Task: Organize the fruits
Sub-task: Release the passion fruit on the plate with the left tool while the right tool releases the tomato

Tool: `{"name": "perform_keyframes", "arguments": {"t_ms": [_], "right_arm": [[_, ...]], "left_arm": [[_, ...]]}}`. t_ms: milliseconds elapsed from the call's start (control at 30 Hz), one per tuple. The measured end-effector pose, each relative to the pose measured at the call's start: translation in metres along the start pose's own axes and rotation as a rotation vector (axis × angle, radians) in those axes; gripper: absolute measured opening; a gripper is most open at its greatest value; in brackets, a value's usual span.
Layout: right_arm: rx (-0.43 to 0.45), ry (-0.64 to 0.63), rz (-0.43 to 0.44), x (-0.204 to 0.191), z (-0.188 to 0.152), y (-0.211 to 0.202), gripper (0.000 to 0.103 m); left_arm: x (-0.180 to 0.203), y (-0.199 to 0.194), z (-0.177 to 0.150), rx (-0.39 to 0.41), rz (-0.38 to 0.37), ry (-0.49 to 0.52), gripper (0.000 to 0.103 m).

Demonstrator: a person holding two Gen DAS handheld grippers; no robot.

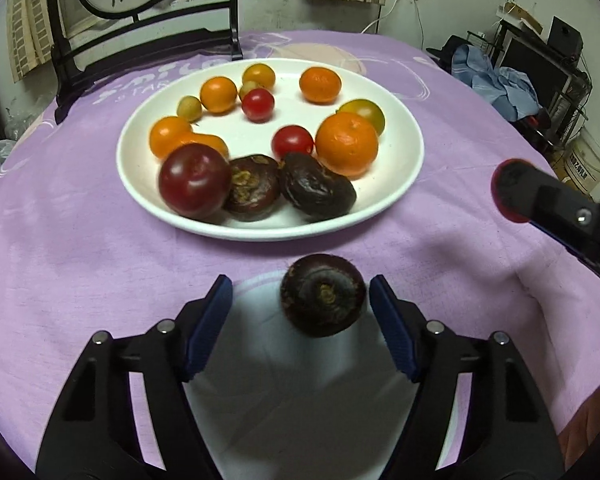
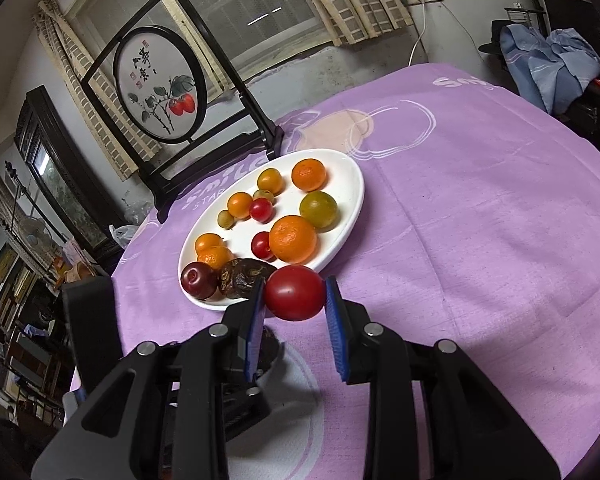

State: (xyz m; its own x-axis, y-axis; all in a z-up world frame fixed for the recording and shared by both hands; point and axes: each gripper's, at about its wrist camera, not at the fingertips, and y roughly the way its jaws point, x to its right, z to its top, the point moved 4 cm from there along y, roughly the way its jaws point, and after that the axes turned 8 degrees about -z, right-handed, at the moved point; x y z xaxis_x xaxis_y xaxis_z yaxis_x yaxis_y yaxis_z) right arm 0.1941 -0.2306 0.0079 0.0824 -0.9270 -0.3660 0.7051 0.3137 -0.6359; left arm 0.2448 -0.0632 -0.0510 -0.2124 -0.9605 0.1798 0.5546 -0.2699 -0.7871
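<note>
Now both grippers work just in front of the white plate (image 1: 392,196) of fruit.

Nearest the plate's front rim, the right gripper (image 2: 295,304) clamps a glossy red tomato (image 2: 294,293), while the left gripper (image 1: 301,308) stands unclenched around a dark, wrinkled chestnut (image 1: 323,295) on the cloth, its right pad close, the left clear. On the plate lie oranges, small tomatoes, a plum (image 1: 194,179) and two more chestnuts. A purple tablecloth (image 1: 80,240) covers the table; beyond the plate stands a framed round painting (image 2: 158,84) before a curtained window.
</note>
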Motion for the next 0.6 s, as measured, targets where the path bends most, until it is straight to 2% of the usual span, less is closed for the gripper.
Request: {"name": "perform_keyframes", "arguments": {"t_ms": [67,267,367,500,600], "right_arm": [[-0.003,0.0,-0.002,0.0,0.0,0.001,0.03],[-0.002,0.001,-0.013,0.001,0.0,0.002,0.03],[-0.001,-0.002,-0.021,0.001,-0.001,0.003,0.03],[0.0,-0.019,-0.032,0.001,-0.003,0.007,0.03],[-0.001,-0.039,-0.032,-0.002,-0.005,0.01,0.03]], "left_arm": [[0.004,0.004,-0.004,-0.013,0.002,0.009,0.065],[0.006,0.006,-0.006,-0.009,0.027,0.034,0.057],[0.008,0.004,-0.007,-0.009,0.013,0.045,0.045],[0.008,-0.002,-0.01,-0.008,0.007,0.036,0.044],[0.005,-0.014,-0.009,0.022,0.004,0.02,0.044]]}}
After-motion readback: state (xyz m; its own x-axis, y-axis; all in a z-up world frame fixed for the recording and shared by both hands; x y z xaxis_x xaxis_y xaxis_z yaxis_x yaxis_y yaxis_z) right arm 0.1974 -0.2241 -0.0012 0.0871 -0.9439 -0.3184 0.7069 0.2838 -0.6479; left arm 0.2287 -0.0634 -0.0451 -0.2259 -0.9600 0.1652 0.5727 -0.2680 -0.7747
